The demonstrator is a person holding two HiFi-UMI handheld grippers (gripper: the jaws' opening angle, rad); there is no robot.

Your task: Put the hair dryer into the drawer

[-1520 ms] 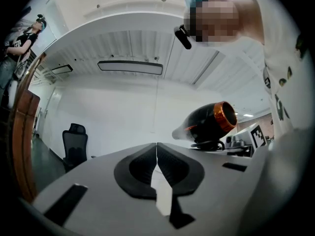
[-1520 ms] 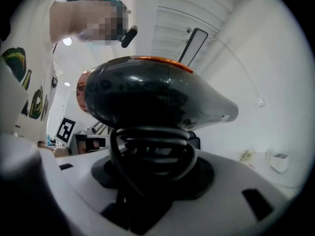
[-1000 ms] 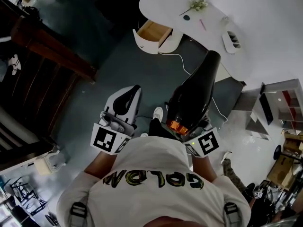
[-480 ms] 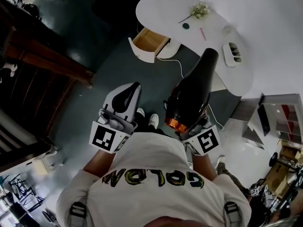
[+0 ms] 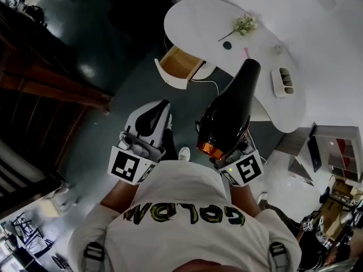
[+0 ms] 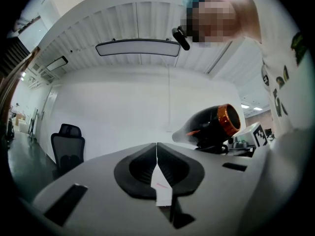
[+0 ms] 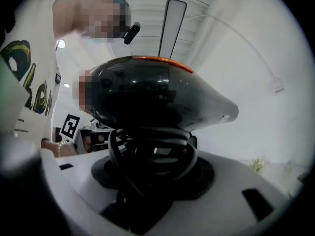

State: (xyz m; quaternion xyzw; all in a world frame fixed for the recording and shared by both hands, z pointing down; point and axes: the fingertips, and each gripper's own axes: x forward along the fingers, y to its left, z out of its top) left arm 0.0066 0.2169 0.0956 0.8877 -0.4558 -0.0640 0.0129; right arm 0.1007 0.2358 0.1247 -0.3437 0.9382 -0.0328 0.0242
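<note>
Carry step: right claw (image 7: 152, 161) clamped on hair dryer (image 5: 229, 115); left claw (image 6: 157, 151) closed, empty. Next: reach open drawer (image 5: 180, 67), 11 o'clock.

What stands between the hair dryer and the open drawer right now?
Nothing visible. The hair dryer, held in the right gripper, has only dark floor between it and the drawer, pulled open under the white table.
</note>
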